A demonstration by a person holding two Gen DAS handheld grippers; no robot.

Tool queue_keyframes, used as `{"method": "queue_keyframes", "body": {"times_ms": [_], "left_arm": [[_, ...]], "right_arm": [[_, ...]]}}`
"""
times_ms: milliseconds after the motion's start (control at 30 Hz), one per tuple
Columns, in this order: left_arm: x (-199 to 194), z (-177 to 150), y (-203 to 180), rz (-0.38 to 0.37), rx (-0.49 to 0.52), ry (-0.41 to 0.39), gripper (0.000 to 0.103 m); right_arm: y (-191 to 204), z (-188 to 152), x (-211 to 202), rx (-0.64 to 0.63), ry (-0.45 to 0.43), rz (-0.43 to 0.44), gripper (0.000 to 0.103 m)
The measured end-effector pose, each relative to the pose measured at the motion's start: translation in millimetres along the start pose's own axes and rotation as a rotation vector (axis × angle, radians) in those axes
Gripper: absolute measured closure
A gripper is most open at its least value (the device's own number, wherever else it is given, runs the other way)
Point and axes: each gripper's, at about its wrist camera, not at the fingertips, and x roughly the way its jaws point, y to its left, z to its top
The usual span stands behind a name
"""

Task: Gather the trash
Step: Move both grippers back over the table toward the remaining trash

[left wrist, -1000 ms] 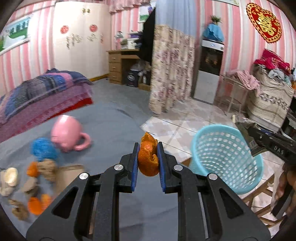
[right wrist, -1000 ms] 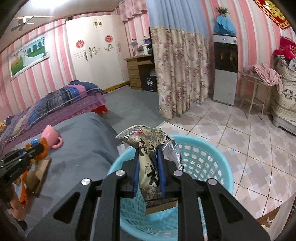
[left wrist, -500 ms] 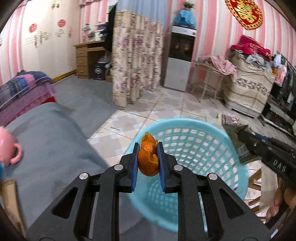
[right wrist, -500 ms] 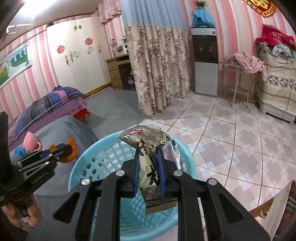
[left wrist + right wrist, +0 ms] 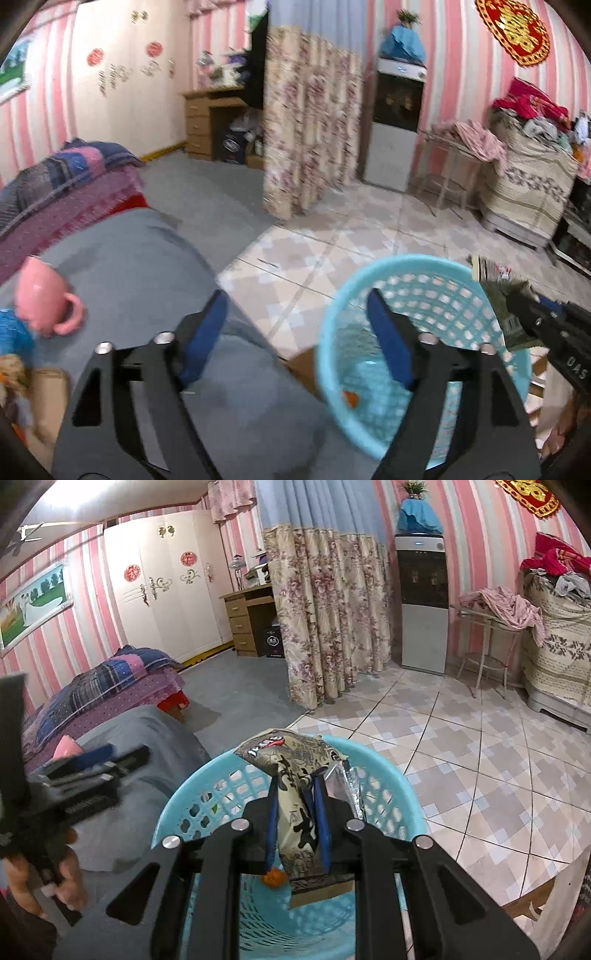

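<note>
Left gripper (image 5: 295, 325): jaws opening, spread wide, nothing between the blue pads; poised over the table edge and basket rim.
Orange peel (image 5: 350, 398): small orange scrap lying on the basket floor.
Basket (image 5: 424, 266): light-blue plastic lattice, beside the grey-covered table (image 5: 140, 266).
Right gripper (image 5: 297, 794): narrow, clamped on a crumpled printed snack wrapper (image 5: 295, 812) above the basket.

White letters "DAS" stand on the right claw's (image 5: 532, 314) black body; other print is unreadable.
</note>
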Motion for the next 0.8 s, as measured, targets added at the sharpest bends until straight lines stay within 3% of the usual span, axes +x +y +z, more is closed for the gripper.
{"method": "queue_keyframes", "body": {"times_ms": [200,300,367,400,500,567,633,800], "left_arm": [[-27,-1,41,0.072,-0.050,-0.041,0.015],[-35,-4,53,0.094,-0.062,-0.045,0.014],[-40,-7,59,0.115,-0.056,-0.050,0.013],[-42,-8,60,0.123,-0.053,-0.051,0.012],[-46,-9,64,0.140,-0.050,-0.054,0.012],[-51,-10,69,0.142,-0.058,-0.056,0.012],[-55,-11,73,0.146,-0.067,-0.060,0.010],[-69,-14,82,0.156,-0.086,-0.070,0.009]], "right_arm": [[17,-7,18,0.028,0.010,0.010,0.083],[25,-12,27,0.028,0.007,-0.021,0.077],[25,-16,33,0.048,0.018,-0.028,0.048],[24,-19,35,0.065,0.018,-0.039,0.042],[22,-21,40,0.083,0.027,-0.035,0.038],[24,-22,39,0.069,0.018,-0.069,0.020],[25,-20,35,0.063,0.002,-0.091,0.014],[29,-13,22,0.063,-0.029,-0.096,0.006]]}}
